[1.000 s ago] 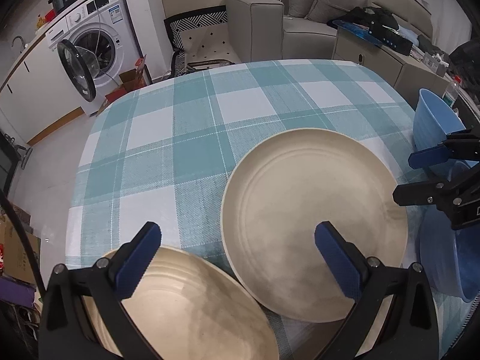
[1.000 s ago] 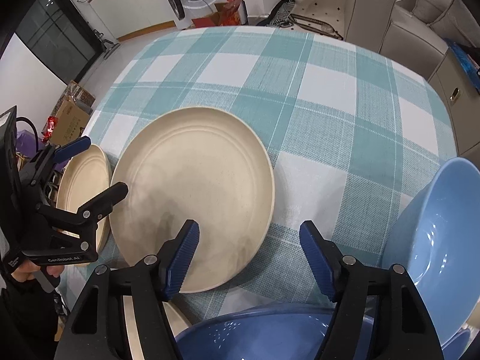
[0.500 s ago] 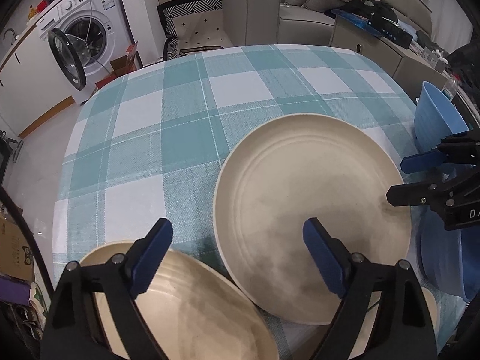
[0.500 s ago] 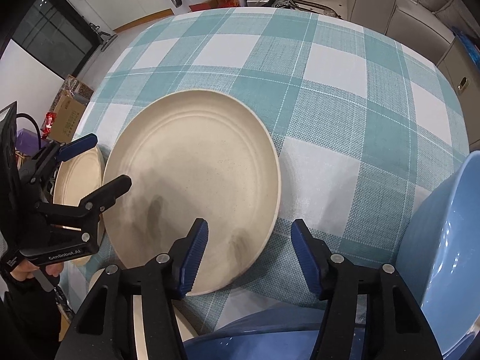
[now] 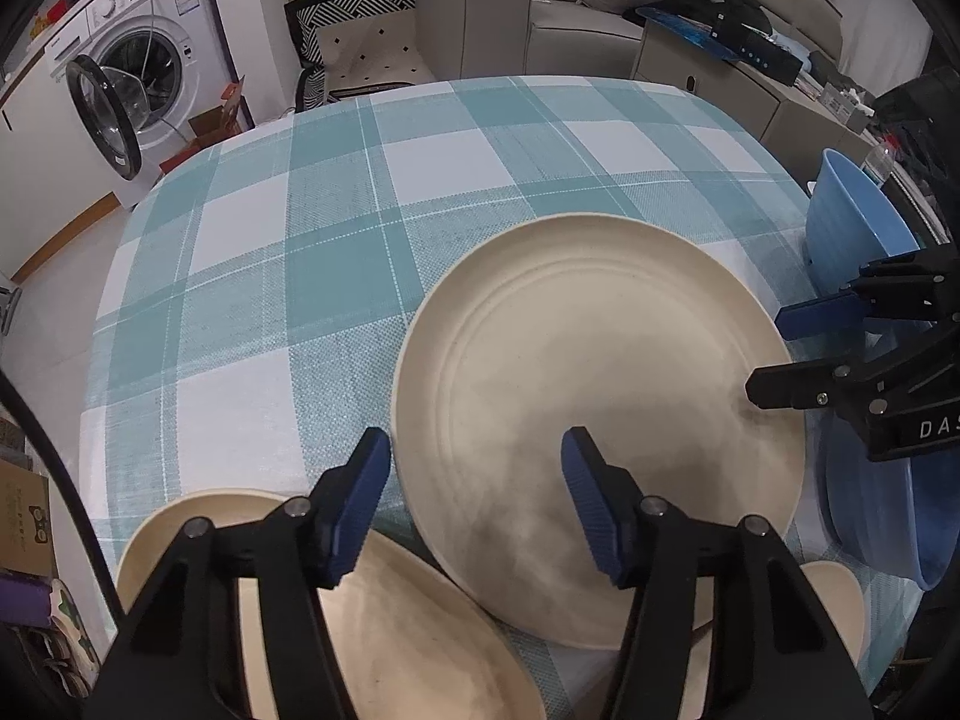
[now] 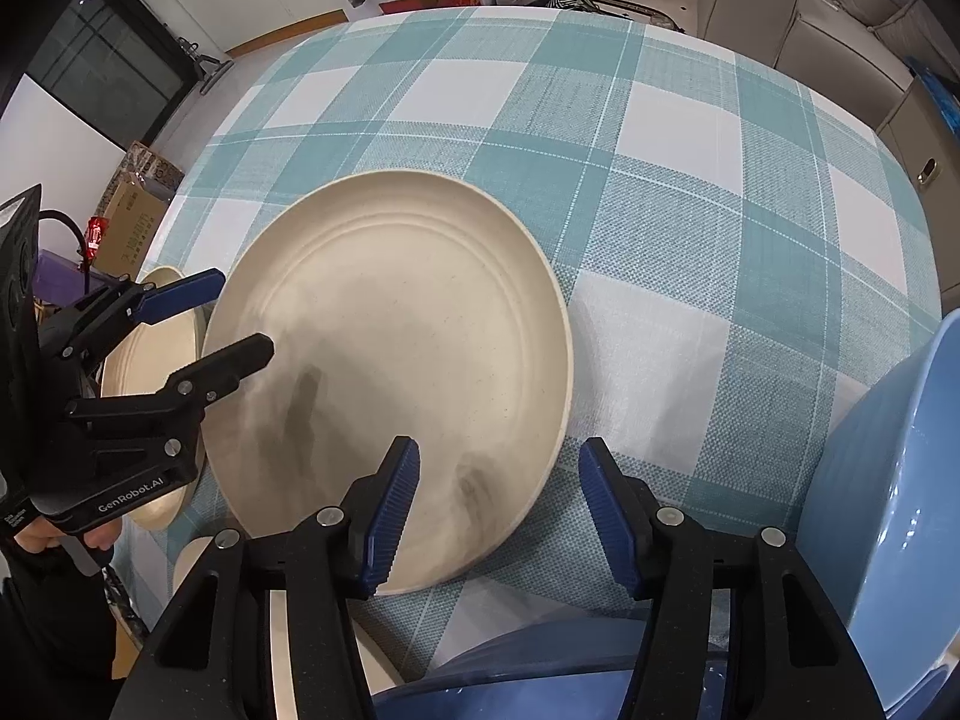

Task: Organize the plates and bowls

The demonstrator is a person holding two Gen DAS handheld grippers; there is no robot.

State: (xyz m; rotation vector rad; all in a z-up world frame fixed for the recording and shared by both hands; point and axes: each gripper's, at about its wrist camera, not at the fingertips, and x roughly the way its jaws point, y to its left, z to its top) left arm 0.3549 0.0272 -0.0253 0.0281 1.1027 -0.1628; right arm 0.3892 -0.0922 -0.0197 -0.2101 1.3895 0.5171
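Plates and bowls sit crowded at the near edge of the surface (image 5: 336, 252), a checked cloth whose far half lies bare, which I take as the room meant for tidy stacks. The big plate (image 5: 594, 414) lies flat in the middle of the group, its near rim overlapping a second plate (image 5: 396, 630) at the left corner, so it is probably the first to be lifted before anything below can be sorted. Both tools point steeply down at it from opposite sides, a placing that suits a two-sided lift of a wide, shallow dish. The left tool (image 5: 474, 498) hangs over the big plate's left rim, one finger outside the rim and one above the dish; its jaws have just been closing to a middling gap, with the rim roughly between them but no pad pressing on it as far as I can see. The right tool (image 6: 498, 510) straddles the near right rim in the same way, jaws half open after closing a little, holding nothing. Two blue bowls wait on the right: a bowl (image 6: 900, 504) tilted with its mouth toward the plate, and a nearer bowl (image 6: 540, 678) under the right tool. A third pale plate edge (image 6: 282, 630) peeps out near the front, partly hidden.
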